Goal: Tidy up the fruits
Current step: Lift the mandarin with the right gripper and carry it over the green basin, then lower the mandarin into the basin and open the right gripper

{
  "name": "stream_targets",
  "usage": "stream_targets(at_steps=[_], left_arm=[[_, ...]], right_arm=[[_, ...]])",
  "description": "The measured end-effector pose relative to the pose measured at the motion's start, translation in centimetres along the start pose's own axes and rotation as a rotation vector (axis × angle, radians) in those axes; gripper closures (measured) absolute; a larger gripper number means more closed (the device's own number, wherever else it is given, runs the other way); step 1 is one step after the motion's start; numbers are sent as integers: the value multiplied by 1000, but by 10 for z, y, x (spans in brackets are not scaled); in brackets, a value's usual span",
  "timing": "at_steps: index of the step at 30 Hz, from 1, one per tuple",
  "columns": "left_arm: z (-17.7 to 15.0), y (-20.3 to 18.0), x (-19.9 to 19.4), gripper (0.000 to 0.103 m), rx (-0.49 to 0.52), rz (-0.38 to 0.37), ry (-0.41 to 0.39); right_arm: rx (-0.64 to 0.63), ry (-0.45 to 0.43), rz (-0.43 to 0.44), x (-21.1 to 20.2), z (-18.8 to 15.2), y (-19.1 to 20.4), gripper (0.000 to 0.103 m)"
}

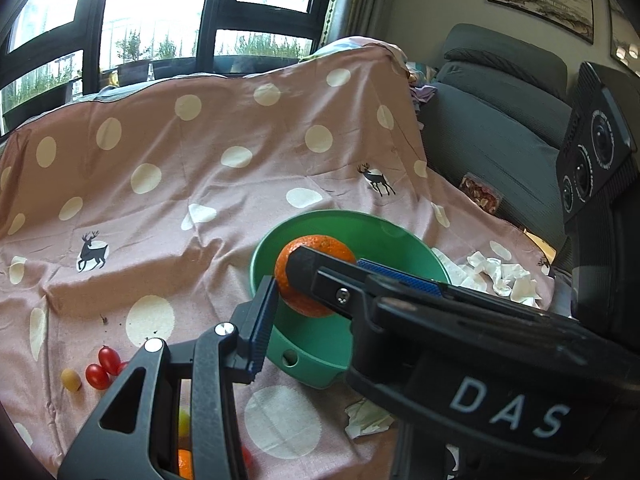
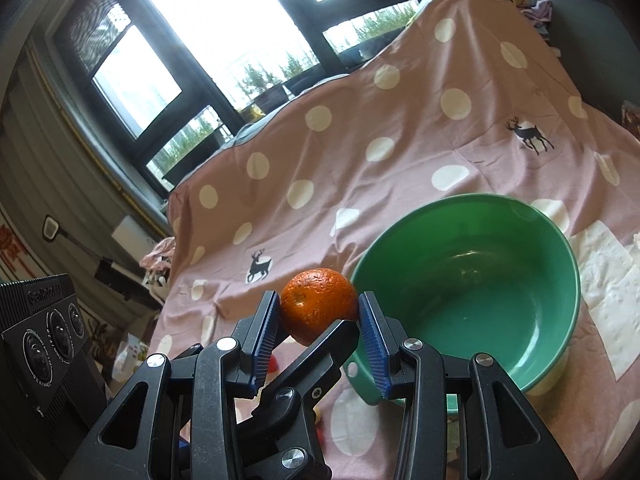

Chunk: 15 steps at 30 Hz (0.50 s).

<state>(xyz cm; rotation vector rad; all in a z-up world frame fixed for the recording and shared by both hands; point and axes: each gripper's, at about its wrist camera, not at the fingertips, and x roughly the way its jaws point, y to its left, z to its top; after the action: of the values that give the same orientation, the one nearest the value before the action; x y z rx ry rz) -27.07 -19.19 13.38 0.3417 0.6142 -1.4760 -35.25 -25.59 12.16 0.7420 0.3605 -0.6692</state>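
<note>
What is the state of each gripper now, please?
Left gripper: closed on the orange.
Right gripper: closed on the same orange, beside the green bowl.

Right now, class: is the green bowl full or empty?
Empty. The right wrist view shows the bowl's bare green inside; the orange is outside it, gripped between claws.

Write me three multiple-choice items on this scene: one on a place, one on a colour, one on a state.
1. Where is the orange?
A. on the floor
B. clamped in the right gripper
C. on a plate

2. What colour is the bowl?
A. white
B. green
C. red

3. The bowl is:
A. empty
B. full of bananas
C. upside down

Key:
1. B, the blue pads press the orange's sides.
2. B, its walls are green.
3. A, its bare inside shows.
</note>
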Motion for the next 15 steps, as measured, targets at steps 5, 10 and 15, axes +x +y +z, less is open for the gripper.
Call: stream_targets(at_steps=[5, 10, 15], left_arm=[[1, -4, 10, 63, 16, -24, 22], [2, -9, 20, 63, 21, -49, 41], [3, -14, 29, 63, 31, -72, 60]], right_arm=[[28, 0, -22, 0, 1, -10, 59], [55, 2, -43, -1, 3, -21, 59], [82, 5, -64, 0, 4, -30, 59]])
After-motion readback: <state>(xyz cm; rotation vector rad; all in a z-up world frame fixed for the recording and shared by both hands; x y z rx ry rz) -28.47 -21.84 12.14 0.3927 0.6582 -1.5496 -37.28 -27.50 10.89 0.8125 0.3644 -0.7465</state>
